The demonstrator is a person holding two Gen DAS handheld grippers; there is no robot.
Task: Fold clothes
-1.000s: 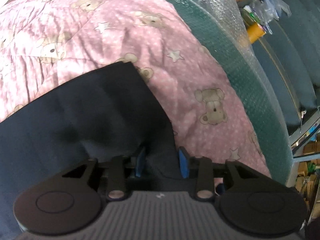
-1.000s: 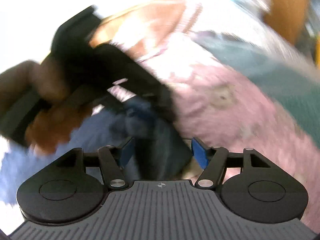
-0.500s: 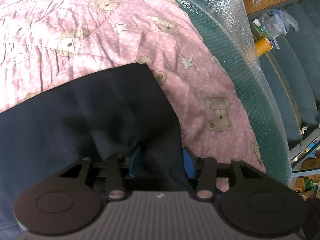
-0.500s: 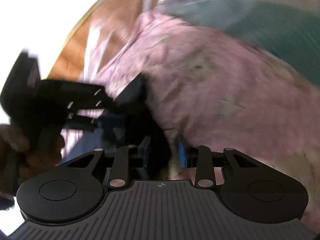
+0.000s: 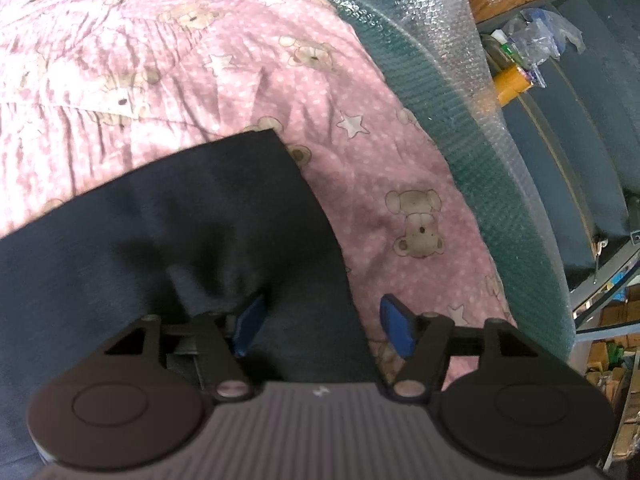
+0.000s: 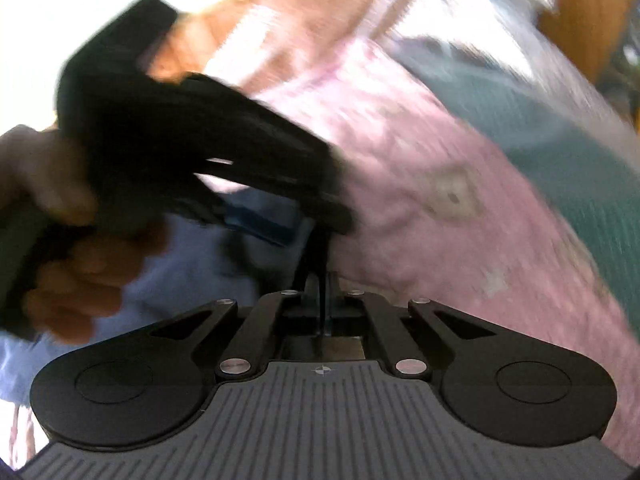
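One dark navy garment (image 5: 168, 240) is lying soft and limp between and beyond the left gripper (image 5: 322, 328), whose fingers have just been spreading off the cloth. The right gripper (image 6: 323, 280), fingers pressed together, seems to be pinching its edge, the best hold for floppy fabric. Beyond, one pink bear-print blanket (image 5: 360, 168) is covering the bed.

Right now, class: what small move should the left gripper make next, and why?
Probably lift the left gripper clear: its jaws have just been opening and no longer press the dark garment, which lies flat on the pink bedsheet.
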